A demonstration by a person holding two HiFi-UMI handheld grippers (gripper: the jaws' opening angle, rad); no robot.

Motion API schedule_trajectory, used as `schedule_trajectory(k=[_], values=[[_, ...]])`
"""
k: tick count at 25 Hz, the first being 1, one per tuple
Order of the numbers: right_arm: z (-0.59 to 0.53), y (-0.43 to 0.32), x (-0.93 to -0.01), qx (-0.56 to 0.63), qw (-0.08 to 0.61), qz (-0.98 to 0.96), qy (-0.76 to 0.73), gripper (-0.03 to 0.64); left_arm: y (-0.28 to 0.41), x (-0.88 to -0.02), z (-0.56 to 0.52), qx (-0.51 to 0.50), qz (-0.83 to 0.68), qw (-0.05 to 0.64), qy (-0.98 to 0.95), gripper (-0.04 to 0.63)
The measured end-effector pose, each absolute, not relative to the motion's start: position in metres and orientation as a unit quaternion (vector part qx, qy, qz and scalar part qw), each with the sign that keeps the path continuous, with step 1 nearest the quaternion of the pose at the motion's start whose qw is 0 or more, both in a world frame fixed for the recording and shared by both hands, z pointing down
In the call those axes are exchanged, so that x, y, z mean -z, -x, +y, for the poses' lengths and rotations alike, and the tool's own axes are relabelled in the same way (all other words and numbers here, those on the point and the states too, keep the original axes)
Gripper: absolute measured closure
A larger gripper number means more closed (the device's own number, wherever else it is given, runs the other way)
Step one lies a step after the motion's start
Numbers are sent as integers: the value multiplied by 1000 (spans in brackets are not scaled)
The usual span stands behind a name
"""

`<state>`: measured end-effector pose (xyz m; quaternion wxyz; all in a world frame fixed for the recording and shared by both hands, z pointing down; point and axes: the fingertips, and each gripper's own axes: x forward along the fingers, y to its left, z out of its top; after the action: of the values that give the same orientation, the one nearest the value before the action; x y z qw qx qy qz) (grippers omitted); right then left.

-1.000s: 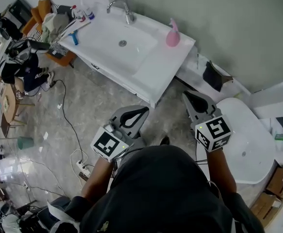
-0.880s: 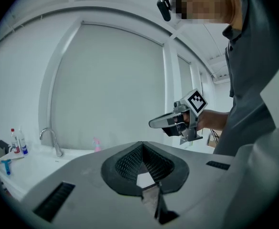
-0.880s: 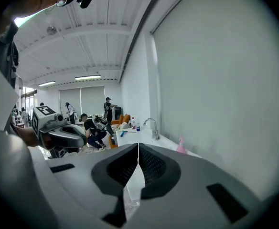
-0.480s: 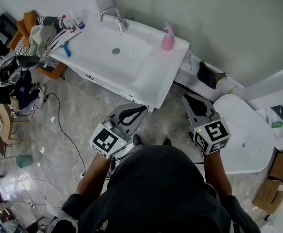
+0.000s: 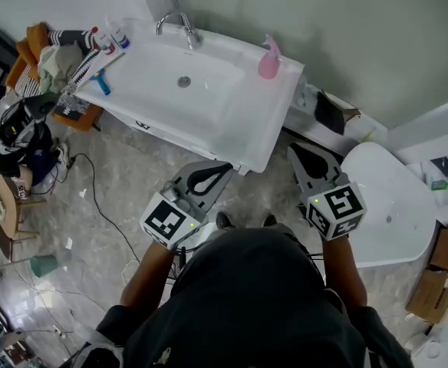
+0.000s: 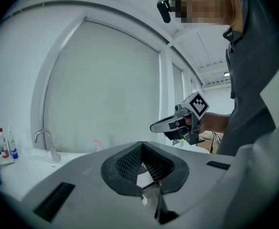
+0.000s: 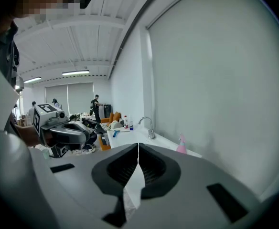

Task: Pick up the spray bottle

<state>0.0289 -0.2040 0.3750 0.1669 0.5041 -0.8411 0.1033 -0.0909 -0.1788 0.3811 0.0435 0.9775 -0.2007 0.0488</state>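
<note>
The pink spray bottle [image 5: 268,58] stands upright at the back right of the white sink counter [image 5: 274,117], close to the wall. It shows small and far in the left gripper view [image 6: 97,145] and in the right gripper view [image 7: 181,144]. My left gripper [image 5: 222,167] hangs over the floor just short of the counter's front edge, jaws shut and empty. My right gripper [image 5: 299,150] is level with it, to the right of the counter's corner, also shut and empty. Both point toward the wall, well short of the bottle.
A faucet [image 5: 179,23] and basin [image 5: 184,82] fill the counter's middle; small bottles [image 5: 109,35] and a blue tool [image 5: 101,85] lie at its left end. A white rounded fixture [image 5: 389,205] sits at the right, cluttered chairs [image 5: 51,60] and cables [image 5: 93,198] at the left.
The person has stepped toward the sink, carrying both grippers nearer the counter's front edge. Both pairs of jaws stay shut and the bottle has not moved.
</note>
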Motion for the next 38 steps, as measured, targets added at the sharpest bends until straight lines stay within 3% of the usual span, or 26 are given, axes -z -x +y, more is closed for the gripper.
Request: schedule_trajectory(k=[11,38], values=[[-231,-19,-389,-111,179,-854,-475,606,105,-398,-198,-64,-234,58,-968,591],[-308,-85,-402,-127,178,-881,-420,606,10,-388,-256,-79,-264,66,-959,591]])
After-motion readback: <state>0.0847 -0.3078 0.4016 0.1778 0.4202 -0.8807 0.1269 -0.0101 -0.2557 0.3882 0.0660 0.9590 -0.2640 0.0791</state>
